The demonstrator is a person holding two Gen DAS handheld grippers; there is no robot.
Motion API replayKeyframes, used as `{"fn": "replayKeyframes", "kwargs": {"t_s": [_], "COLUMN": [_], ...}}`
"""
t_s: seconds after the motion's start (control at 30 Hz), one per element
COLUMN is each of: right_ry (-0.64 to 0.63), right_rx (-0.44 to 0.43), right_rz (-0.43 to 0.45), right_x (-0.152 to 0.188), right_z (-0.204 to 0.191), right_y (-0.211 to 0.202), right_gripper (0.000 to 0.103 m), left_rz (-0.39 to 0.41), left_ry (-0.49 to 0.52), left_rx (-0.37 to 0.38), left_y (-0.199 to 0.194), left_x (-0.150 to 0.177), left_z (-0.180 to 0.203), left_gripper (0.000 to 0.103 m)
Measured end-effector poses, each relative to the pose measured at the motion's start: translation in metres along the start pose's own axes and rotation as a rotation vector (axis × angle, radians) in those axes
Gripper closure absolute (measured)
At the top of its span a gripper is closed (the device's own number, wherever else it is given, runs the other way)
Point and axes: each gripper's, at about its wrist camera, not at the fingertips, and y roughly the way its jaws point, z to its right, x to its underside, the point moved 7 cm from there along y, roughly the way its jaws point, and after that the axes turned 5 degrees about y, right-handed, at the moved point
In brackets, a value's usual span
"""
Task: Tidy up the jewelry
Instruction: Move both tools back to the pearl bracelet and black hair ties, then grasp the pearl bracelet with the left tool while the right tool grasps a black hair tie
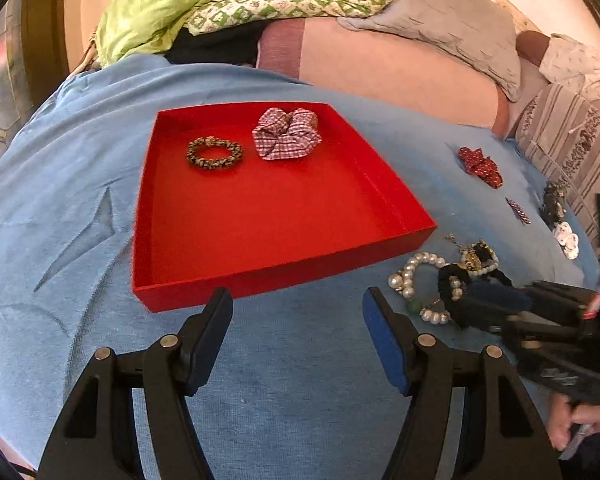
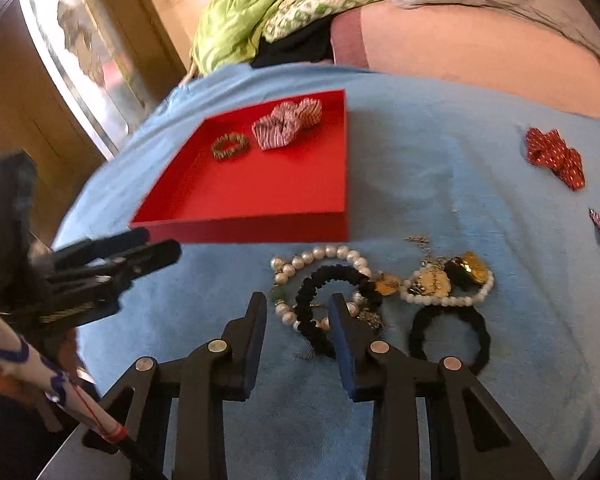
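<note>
Blue cloth (image 2: 440, 168) covers the bed, with a green quilt (image 2: 260, 12) bunched at the far edge, toward twelve o'clock. On the cloth sits the red tray (image 2: 260, 226), already holding a beaded ring (image 2: 230, 147) and a checked scrunchie (image 2: 286, 124).

Just in front of the tray, at about six o'clock from its near wall, lies the jewelry heap: a pearl bracelet (image 2: 320, 254) tangled with a black scrunchie (image 2: 336, 276), gold pieces (image 2: 428, 282) and a second black band (image 2: 450, 336).

The right gripper (image 2: 298, 308) has its fingers narrowed around the black scrunchie's near arc, and I cannot tell whether the pads press it yet. Judging by the tangle, a clean grasp should take only the fabric and lift slowly, so the pearls drop away.

The left gripper (image 1: 298, 300) hangs with fingers wide and empty at the tray's near wall. It crowds the right gripper's path at nine o'clock. The tray's near half is bare. A red dotted scrunchie (image 2: 556, 158) lies well apart at two o'clock.
</note>
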Motion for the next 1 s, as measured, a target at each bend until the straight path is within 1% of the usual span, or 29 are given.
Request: {"fn": "replayKeyframes", "kwargs": {"t_s": [0.03, 0.07, 0.1, 0.13, 0.17, 0.23, 0.27, 0.37, 0.4, 0.43, 0.5, 0.57, 0.63, 0.67, 0.73, 0.83, 0.9, 0.93, 0.97, 1.0], "right_ry": [-0.007, -0.015, -0.028, -0.053, -0.062, -0.04, -0.011, 0.089, 0.135, 0.168, 0.229, 0.272, 0.279, 0.277, 0.261, 0.241, 0.238, 0.238, 0.237, 0.237], "right_rx": [0.02, 0.031, 0.043, 0.066, 0.079, 0.072, 0.051, -0.014, -0.029, -0.036, -0.054, -0.069, -0.068, -0.072, -0.073, -0.076, -0.077, -0.081, -0.083, -0.081], "right_rz": [-0.017, -0.034, -0.032, -0.022, -0.022, -0.005, 0.02, 0.119, 0.159, 0.179, 0.201, 0.206, 0.21, 0.212, 0.215, 0.218, 0.217, 0.216, 0.216, 0.219], "right_x": [0.001, 0.003, 0.003, 0.004, 0.004, 0.002, -0.002, -0.019, -0.024, -0.026, -0.029, -0.03, -0.03, -0.029, -0.029, -0.03, -0.031, -0.031, -0.031, -0.031], "right_z": [0.0, -0.001, -0.001, -0.003, -0.003, 0.002, 0.006, 0.02, 0.03, 0.036, 0.047, 0.055, 0.056, 0.055, 0.049, 0.046, 0.046, 0.047, 0.047, 0.046], "right_y": [0.007, 0.014, 0.017, 0.017, 0.017, 0.01, 0.002, -0.024, -0.035, -0.041, -0.048, -0.051, -0.052, -0.053, -0.055, -0.056, -0.055, -0.056, -0.056, -0.057], "right_gripper": [0.073, 0.078, 0.082, 0.087, 0.095, 0.095, 0.095, 0.095, 0.095, 0.095, 0.095, 0.095, 0.095, 0.095, 0.095, 0.094, 0.094, 0.094, 0.094, 0.094], "left_rz": [0.0, -0.004, -0.008, -0.009, -0.011, -0.014, -0.017, -0.03, -0.036, -0.04, -0.06, -0.083, -0.095, -0.103, -0.114, -0.118, -0.114, -0.113, -0.115, -0.114], "left_ry": [0.001, 0.005, 0.007, 0.01, 0.015, 0.022, 0.027, 0.042, 0.053, 0.06, 0.075, 0.078, 0.079, 0.08, 0.073, 0.067, 0.091, 0.107, 0.123, 0.129], "left_rx": [0.003, 0.01, 0.017, 0.021, 0.027, 0.037, 0.048, 0.1, 0.126, 0.141, 0.188, 0.225, 0.222, 0.196, 0.175, 0.165, 0.151, 0.141, 0.138, 0.137], "left_y": [0.0, 0.0, 0.001, 0.002, 0.002, 0.002, 0.003, 0.006, 0.008, 0.009, 0.015, 0.023, 0.029, 0.035, 0.041, 0.05, 0.054, 0.056, 0.057, 0.056], "left_x": [0.0, 0.0, 0.001, 0.0, 0.001, 0.001, 0.002, 0.004, 0.005, 0.006, 0.008, 0.01, 0.01, 0.009, 0.009, 0.006, 0.005, 0.005, 0.006, 0.005], "left_z": [0.001, 0.002, 0.003, 0.004, 0.006, 0.009, 0.011, 0.023, 0.031, 0.036, 0.051, 0.067, 0.074, 0.076, 0.077, 0.081, 0.087, 0.089, 0.091, 0.091], "left_gripper": [0.036, 0.036, 0.036, 0.036, 0.036, 0.036, 0.036, 0.036, 0.036, 0.037, 0.038, 0.043, 0.046, 0.048, 0.051, 0.054, 0.07, 0.088, 0.092, 0.092]}}
